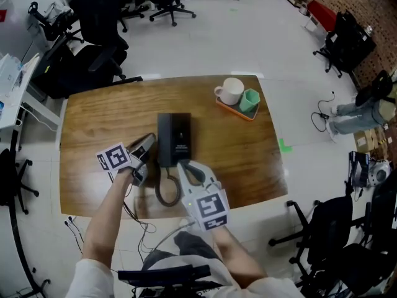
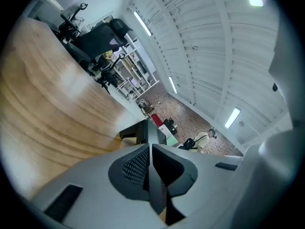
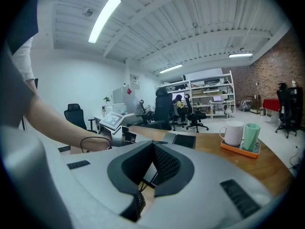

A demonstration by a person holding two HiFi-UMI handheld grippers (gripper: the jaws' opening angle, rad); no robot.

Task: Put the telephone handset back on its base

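Note:
The black telephone [image 1: 174, 138] lies in the middle of the wooden table [image 1: 93, 123]. Its handset looks to rest along the left side of the base, though I cannot make it out as a separate part. The dark cord [image 1: 162, 194] loops from the phone toward the near edge. My left gripper [image 1: 147, 145] sits just left of the phone, jaws shut with nothing between them; the phone's edge [image 2: 139, 130] shows just past its tips. My right gripper [image 1: 186, 166] is at the phone's near end beside the cord, its jaws also together and empty.
An orange tray [image 1: 231, 109] at the table's far right carries a white mug [image 1: 231, 90] and a green cup [image 1: 249, 100]. Black office chairs [image 1: 102, 23] stand beyond the far edge, with more [image 1: 347, 42] to the right. The person's lap is at the near edge.

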